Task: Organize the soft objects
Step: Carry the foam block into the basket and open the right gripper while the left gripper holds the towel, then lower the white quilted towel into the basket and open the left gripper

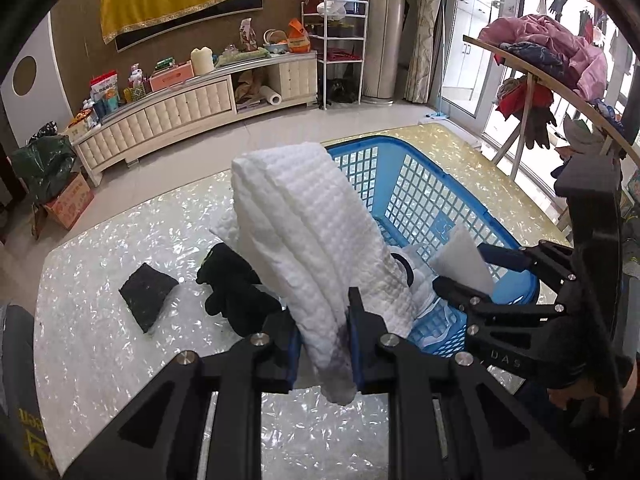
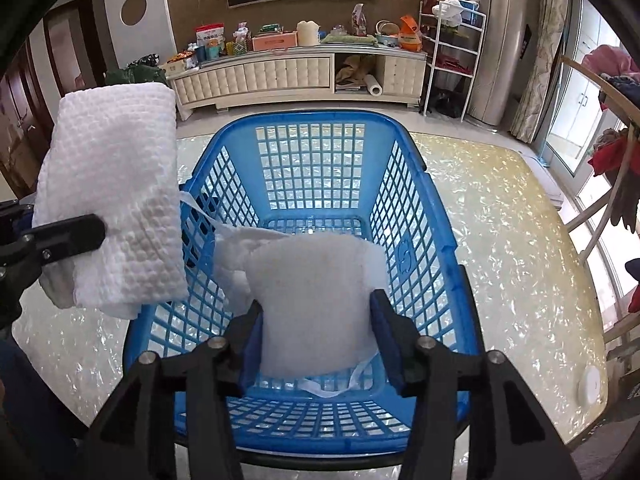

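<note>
My left gripper [image 1: 324, 332] is shut on a folded white waffle towel [image 1: 304, 220], which stands up over the left rim of the blue plastic basket [image 1: 420, 184]. From the right wrist view the towel [image 2: 112, 184] hangs just left of the basket [image 2: 416, 216]. My right gripper [image 2: 318, 340] reaches down into the basket with its jaws apart. A flat white pad [image 2: 316, 292] lies between them on other white cloth [image 2: 232, 256]. A black glove [image 1: 236, 288] and a black square sponge [image 1: 146, 294] lie on the table to the left.
The basket stands on a shell-patterned table [image 1: 100, 340]. A small white disc [image 2: 588, 388] sits near the table's right edge. A wooden rack with clothes [image 1: 552, 52] rises on the right. A cluttered low cabinet [image 1: 168, 112] lines the far wall.
</note>
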The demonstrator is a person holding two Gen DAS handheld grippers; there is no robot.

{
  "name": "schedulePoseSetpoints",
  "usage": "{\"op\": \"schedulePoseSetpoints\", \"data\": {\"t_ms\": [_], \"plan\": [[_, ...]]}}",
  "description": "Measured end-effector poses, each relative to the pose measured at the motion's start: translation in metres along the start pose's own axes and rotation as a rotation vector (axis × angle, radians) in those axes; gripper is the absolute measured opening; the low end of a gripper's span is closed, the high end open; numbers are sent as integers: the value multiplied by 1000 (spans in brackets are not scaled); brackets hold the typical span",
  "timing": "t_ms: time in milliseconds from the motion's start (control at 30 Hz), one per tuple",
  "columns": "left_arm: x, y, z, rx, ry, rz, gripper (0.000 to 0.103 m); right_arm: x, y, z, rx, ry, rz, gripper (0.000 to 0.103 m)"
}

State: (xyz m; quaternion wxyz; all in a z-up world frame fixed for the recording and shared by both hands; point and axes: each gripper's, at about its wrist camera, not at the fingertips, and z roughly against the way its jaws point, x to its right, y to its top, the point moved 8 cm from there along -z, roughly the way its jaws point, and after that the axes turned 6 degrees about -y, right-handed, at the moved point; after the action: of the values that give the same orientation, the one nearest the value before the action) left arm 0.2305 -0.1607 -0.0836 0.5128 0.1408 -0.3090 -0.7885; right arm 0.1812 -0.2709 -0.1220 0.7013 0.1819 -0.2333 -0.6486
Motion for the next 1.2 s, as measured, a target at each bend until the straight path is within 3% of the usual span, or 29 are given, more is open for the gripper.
{"op": "schedulePoseSetpoints", "data": {"t_ms": [133,267,600,933,1200], "plan": [[0,0,0,1,0,-1,18,1,-2,2,2,-8,4,62],[2,-1,3,7,-2,-5,18,3,-1,0,-4,-12,-4,80],[12,4,22,41,-4,-29,18,10,4,22,65,-8,-21,103],[33,25,33,84,-21,-86,18,35,11,51,142,-42,-76,103],[51,30,12,53,-32,-116,18,52,13,59,190,-55,-125,103]]}}
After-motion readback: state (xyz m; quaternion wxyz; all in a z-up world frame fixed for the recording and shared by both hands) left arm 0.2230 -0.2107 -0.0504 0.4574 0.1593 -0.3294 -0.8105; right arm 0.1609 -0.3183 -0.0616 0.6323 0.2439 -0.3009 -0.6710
